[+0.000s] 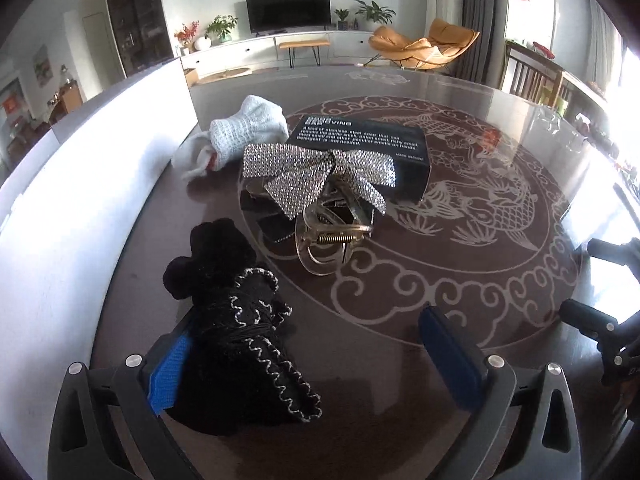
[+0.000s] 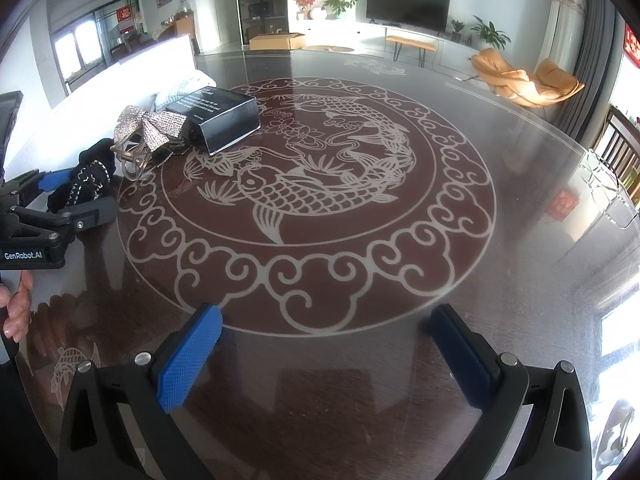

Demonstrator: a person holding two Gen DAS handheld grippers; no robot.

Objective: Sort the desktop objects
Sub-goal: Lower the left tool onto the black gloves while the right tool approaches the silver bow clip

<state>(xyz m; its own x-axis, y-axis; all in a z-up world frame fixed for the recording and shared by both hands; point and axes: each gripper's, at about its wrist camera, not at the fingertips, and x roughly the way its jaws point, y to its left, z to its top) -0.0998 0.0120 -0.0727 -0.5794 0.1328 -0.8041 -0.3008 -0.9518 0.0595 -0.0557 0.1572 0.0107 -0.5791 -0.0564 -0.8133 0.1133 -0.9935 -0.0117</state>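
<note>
progress: early, judging by the unsorted pile | left gripper (image 1: 316,344) gaping around black sock (image 1: 240,320) at 7 o'clock, not clenching | right gripper (image 2: 326,340) idling, released | clip (image 1: 320,196), box (image 1: 360,144), white sock (image 1: 244,128) waiting on tabletop (image 1: 460,280)

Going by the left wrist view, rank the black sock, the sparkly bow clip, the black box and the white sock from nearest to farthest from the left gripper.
1. Black sock: between the open jaws of the left gripper, against the left one.
2. Sparkly bow clip: ahead, centre.
3. Black box: behind the clip.
4. White sock: far left, beside the box; too close to call against the box.
</note>
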